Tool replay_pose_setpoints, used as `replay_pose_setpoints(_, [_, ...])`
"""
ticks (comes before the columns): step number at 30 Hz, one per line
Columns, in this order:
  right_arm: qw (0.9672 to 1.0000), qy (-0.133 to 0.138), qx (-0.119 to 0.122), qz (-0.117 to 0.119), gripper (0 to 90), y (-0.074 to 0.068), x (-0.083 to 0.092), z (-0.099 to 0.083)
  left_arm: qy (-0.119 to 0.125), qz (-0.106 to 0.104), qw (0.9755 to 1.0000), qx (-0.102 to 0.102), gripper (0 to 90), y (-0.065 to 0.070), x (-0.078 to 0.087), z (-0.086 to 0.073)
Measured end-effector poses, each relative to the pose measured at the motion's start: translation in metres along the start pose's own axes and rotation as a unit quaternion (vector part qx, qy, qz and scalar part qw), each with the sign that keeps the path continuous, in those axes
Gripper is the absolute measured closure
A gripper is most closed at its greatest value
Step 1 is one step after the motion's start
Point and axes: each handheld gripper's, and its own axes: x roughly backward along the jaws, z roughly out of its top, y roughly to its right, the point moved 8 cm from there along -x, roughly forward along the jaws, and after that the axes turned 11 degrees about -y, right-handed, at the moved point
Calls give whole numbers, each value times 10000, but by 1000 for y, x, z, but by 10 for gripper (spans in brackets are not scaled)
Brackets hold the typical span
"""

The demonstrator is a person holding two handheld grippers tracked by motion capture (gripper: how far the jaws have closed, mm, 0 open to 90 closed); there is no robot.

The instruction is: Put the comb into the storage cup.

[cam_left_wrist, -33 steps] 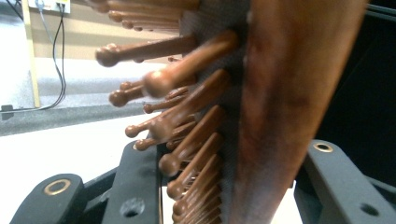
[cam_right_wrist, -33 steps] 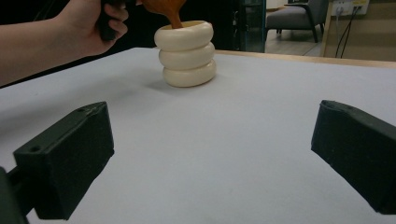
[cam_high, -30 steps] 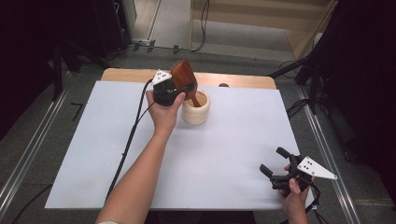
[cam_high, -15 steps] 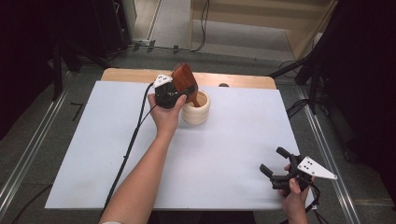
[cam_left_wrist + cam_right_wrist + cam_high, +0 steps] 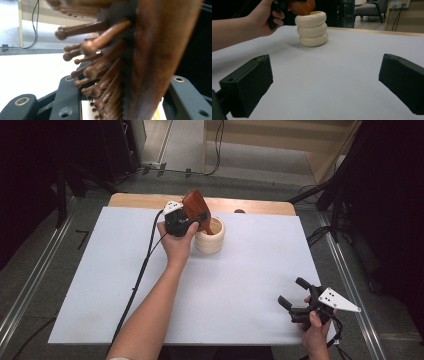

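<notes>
Brush going handle-first into the ribbed cup, by the look of it.

The left gripper (image 5: 187,222) is clamped on a wooden brush (image 5: 196,206), held tilted over the cup (image 5: 210,236) with its lower end at or just inside the rim; judging from that, the step in hand is stowing the brush, and the next move calls for lowering it straight so it clears the rim, then releasing. The right gripper (image 5: 300,301) rests spread open and empty on the bench (image 5: 250,285), well off from the cup toward the person's side. How deep the brush sits in the cup is hidden by the hand (image 5: 176,245). In the left gripper view the bristles (image 5: 100,62) are blurred and the brush is cut off top and bottom.
</notes>
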Motion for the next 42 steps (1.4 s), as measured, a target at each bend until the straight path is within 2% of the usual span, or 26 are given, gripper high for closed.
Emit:
replay_pose_setpoints(2, [10000, 0, 4, -1, 0, 0, 0, 0, 29, -37, 10000, 29, 487, -2, 1, 1])
replay_pose_setpoints(4, [10000, -6, 5, -2, 0, 0, 0, 0, 32, 43, 10000, -14, 465, -3, 1, 1])
replay_pose_setpoints(7, [10000, -4, 2, -4, 0, 0, 0, 0, 57, 50, 10000, -3, 440, -4, 2, 2])
replay_pose_setpoints(12, [10000, 7, 1, -2, 0, 0, 0, 0, 21, 47, 10000, -27, 343, -6, 2, 1])
replay_pose_setpoints(17, [10000, 0, 4, -2, 0, 0, 0, 0, -27, 61, 9999, -99, 149, -4, 2, 0])
replay_pose_setpoints(19, [10000, 0, 2, 2, 0, 0, 0, 0, -22, 165, 9998, -148, 99, -3, 2, 0])
replay_pose_setpoints(21, [10000, 8, 8, -21, 0, 0, 0, 0, -43, 153, 9998, -139, 7, -2, 2, 0])
replay_pose_setpoints(31, [10000, 7, 6, -20, 0, 0, 0, 0, -92, 225, 9991, -351, 0, 1, 4, -1])
replay_pose_setpoints(34, [10000, 14, 16, -41, 0, 1, 0, 0, -110, 357, 9984, -422, 0, -1, 6, 0])
replay_pose_setpoints(42, [10000, 2, 30, -52, 0, 0, 0, 0, -97, 438, 9978, -494, 0, -4, 14, -2])
